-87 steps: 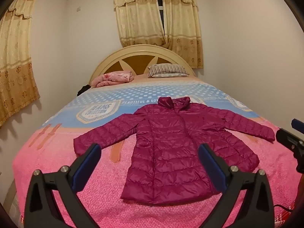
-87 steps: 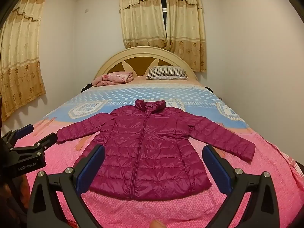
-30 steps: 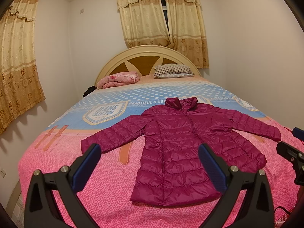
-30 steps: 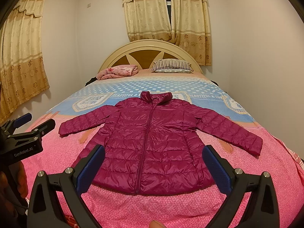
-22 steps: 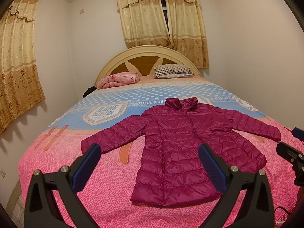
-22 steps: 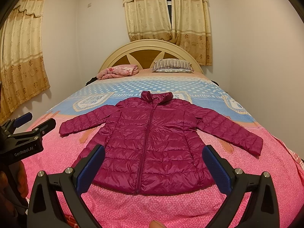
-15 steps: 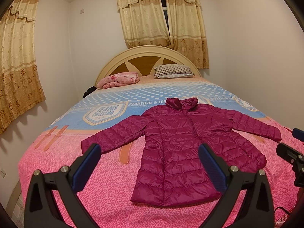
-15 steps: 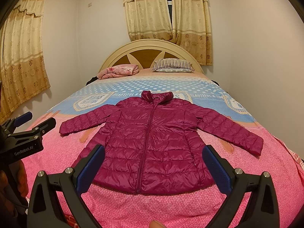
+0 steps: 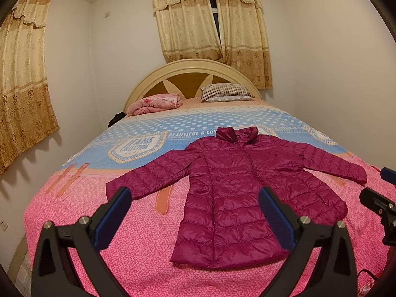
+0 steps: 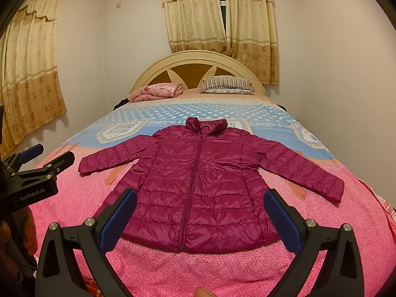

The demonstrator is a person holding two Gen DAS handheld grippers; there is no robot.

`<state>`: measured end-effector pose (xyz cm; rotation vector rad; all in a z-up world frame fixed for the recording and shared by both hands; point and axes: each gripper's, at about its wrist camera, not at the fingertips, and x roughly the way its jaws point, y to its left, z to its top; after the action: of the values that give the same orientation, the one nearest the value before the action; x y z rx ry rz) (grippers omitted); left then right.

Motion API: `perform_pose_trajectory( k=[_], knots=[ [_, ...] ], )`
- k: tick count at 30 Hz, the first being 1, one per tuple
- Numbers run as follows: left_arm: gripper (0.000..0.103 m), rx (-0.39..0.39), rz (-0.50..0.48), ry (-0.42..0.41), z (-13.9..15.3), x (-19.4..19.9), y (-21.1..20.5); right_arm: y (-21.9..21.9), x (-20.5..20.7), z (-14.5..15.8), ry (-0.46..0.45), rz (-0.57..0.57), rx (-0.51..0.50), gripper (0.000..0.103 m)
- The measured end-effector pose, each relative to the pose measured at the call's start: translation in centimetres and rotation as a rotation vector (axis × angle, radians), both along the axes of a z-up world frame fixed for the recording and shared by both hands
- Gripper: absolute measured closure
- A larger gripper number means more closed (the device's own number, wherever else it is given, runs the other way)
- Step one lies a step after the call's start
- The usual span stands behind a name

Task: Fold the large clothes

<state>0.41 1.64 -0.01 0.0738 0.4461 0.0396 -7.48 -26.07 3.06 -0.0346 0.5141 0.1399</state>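
Observation:
A magenta quilted puffer jacket (image 9: pixel 237 185) lies flat and zipped on the bed (image 9: pixel 74 205), collar toward the headboard, both sleeves spread out to the sides. It also shows in the right wrist view (image 10: pixel 198 180). My left gripper (image 9: pixel 195 198) is open and empty, held above the foot of the bed, short of the jacket's hem. My right gripper (image 10: pixel 200 199) is open and empty, also short of the hem. The left gripper shows at the left edge of the right wrist view (image 10: pixel 47 158).
The bed has a pink and blue printed cover. A folded pink blanket (image 9: pixel 156 102) and a striped pillow (image 9: pixel 226 92) lie by the cream headboard (image 9: pixel 190 74). Walls stand close on both sides. Curtains (image 9: pixel 210 19) hang behind.
Almost nothing has changed in the last second. Since 2.9 s ago both grippers have shifted slightly left, so the jacket sits further right in both views.

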Motion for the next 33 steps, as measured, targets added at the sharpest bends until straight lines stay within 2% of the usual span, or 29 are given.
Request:
perform_pose_trajectory(
  k=[12, 20, 27, 31, 33],
  knots=[
    [0.0, 0.0, 0.001, 0.004, -0.1, 0.1, 0.0, -0.3, 0.2, -0.4, 0.012, 0.003, 0.007, 0.001],
    [0.0, -0.025, 0.0, 0.061, -2.5, 1.7, 0.1, -2.3, 2.4, -2.0, 0.064, -0.022, 0.038, 0.001],
    [0.0, -0.026, -0.033, 0.118, -5.5, 4.1, -1.3, -7.7, 6.5, -5.5, 0.145, -0.13, 0.084, 0.001],
    [0.0, -0.017, -0.064, 0.147, -7.2, 6.1, -2.4, -12.2, 8.8, -8.0, 0.195, -0.216, 0.118, 0.001],
    [0.0, 0.012, -0.072, 0.157, -8.1, 7.5, -3.2, -15.2, 10.0, -9.5, 0.219, -0.272, 0.138, 0.001]
  ],
)
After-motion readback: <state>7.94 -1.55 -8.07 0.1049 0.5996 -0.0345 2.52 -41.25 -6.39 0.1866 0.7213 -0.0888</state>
